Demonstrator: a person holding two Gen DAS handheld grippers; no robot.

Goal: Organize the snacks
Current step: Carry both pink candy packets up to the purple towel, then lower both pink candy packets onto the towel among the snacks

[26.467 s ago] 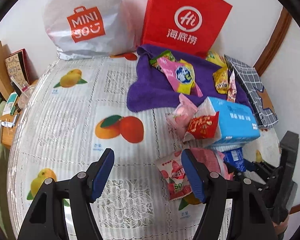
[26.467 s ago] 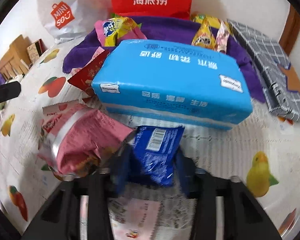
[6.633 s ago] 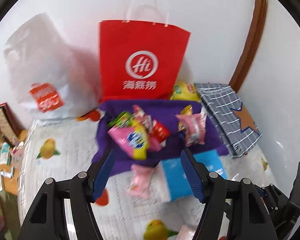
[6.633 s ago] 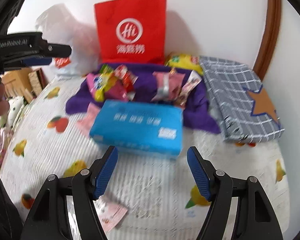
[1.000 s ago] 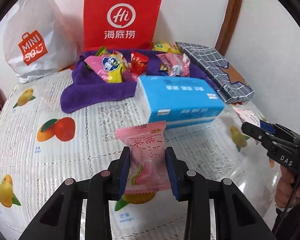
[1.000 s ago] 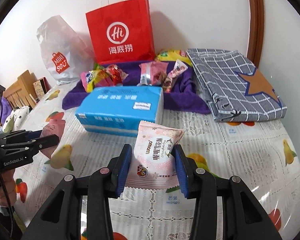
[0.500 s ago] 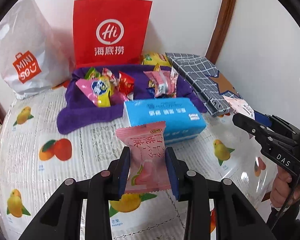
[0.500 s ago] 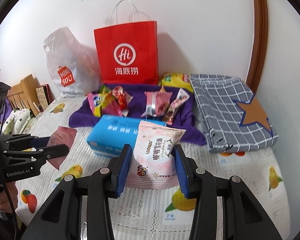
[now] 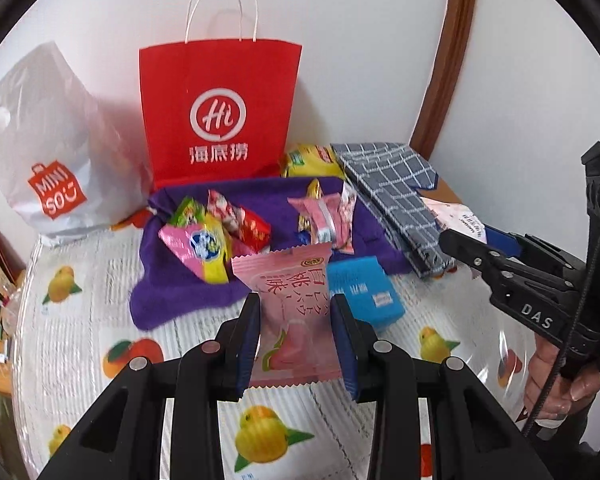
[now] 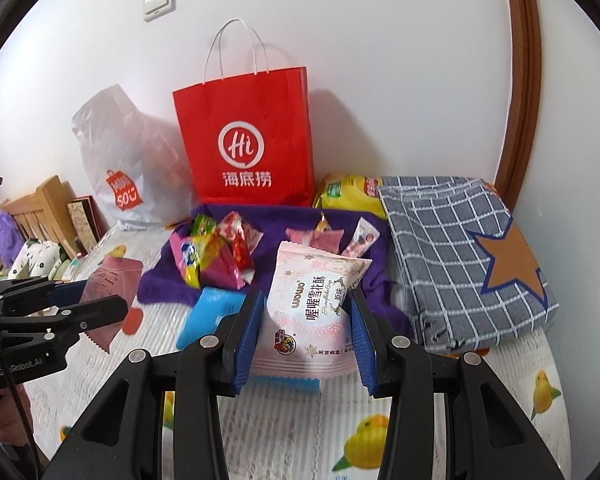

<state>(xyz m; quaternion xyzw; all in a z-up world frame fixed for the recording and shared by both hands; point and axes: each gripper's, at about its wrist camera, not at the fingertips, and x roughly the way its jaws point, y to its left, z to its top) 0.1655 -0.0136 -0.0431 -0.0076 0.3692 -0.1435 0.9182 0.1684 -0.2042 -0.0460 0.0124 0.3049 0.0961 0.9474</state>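
Left wrist view: the left claw (image 9: 296,334) is closed on a pink peach-print snack packet (image 9: 290,312), pinched across its lower half between the blue pads, clear of the fruit-print bench (image 9: 80,320). Right wrist view: the right claw (image 10: 306,332) is closed on a pale pink snowflake-print packet (image 10: 314,312), likewise pinched at the sides with its top edge standing free above the jaws.

Beyond both claws lies a purple towel (image 10: 276,220) bearing the snacks already gathered, a left-hand heap (image 10: 214,256) and a right-hand group (image 10: 328,236); it looks like the likely destination. A blue tissue pack (image 9: 362,294) sits on the bench between the claws and the towel. A red paper bag (image 10: 246,140) and a white plastic bag (image 9: 48,152) stand against the wall behind, a checked cloth (image 10: 460,248) to the right.

Risks, as judged: the packets are soft and slick, so either may slip or swing in its grip; a low carry could catch the tissue pack; a careless release could scatter the heaps or drop the packet short of the towel.
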